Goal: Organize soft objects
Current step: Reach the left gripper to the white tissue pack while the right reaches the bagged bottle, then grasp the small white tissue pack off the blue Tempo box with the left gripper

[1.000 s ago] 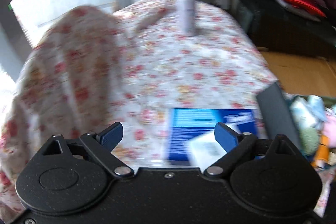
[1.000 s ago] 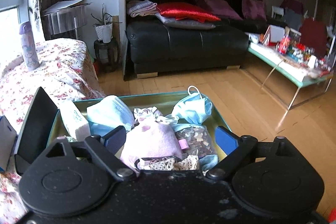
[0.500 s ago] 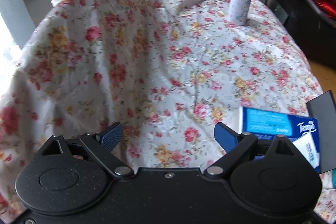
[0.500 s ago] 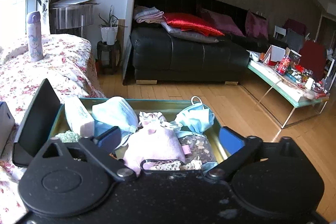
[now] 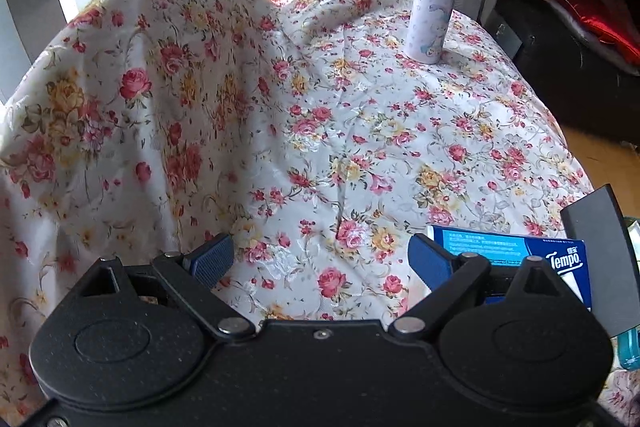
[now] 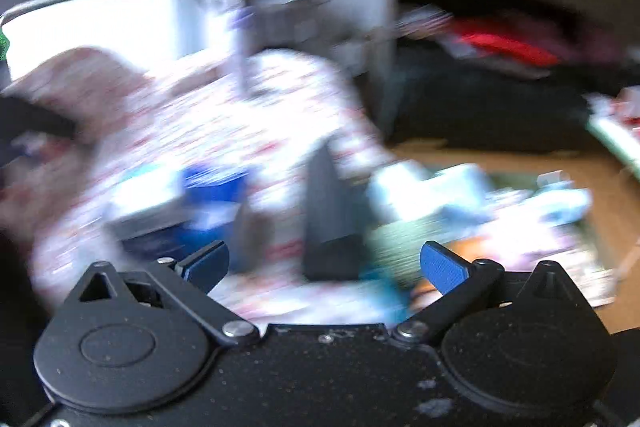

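My left gripper is open and empty above the floral tablecloth. A blue Tempo tissue box lies just right of its right finger. My right gripper is open and empty. Its view is badly blurred. It shows the blue tissue box, a black upright lid and the tray of soft things with pale blue masks and pink cloth at the right.
A lilac flask stands at the far side of the table. The cloth humps high over something at the left. A black sofa with red cushions is at the right. Wooden floor lies beyond the tray.
My right gripper has swung left, away from over the tray toward the table, blurring its view. My left gripper has drifted slightly; the tissue box sits further right in view.
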`<state>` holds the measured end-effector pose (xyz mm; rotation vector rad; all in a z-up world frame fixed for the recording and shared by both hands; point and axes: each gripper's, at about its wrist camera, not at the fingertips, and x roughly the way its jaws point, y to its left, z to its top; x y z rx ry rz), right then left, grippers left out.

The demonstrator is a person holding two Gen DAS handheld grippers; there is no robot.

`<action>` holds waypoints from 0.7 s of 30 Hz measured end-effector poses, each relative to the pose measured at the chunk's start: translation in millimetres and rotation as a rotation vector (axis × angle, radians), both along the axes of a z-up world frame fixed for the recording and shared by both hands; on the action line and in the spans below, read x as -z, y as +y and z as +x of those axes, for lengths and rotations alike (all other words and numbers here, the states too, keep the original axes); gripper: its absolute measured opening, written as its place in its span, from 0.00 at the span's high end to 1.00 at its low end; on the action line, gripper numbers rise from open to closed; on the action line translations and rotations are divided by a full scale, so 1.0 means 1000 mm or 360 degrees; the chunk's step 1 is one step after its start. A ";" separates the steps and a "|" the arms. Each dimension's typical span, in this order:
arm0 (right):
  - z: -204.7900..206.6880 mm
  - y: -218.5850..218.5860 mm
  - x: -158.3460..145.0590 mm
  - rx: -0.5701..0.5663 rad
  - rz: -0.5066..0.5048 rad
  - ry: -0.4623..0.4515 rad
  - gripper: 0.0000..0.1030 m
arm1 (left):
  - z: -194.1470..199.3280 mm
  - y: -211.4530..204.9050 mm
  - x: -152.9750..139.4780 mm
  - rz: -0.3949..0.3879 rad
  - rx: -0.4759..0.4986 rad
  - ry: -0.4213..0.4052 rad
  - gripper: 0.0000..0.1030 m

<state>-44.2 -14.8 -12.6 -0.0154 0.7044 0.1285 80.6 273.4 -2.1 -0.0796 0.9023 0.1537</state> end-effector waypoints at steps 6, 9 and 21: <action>-0.002 0.081 0.025 -0.0468 -0.0109 0.0169 0.02 | 0.000 -0.001 0.000 0.0020 0.0009 -0.0009 0.12; 0.004 0.095 0.035 -0.0550 -0.0119 0.0275 0.04 | 0.000 0.002 0.000 -0.0011 -0.0002 -0.0007 0.12; 0.028 0.096 0.053 -0.0716 0.0322 0.0674 0.60 | -0.001 0.003 0.001 -0.0043 -0.0008 -0.0007 0.12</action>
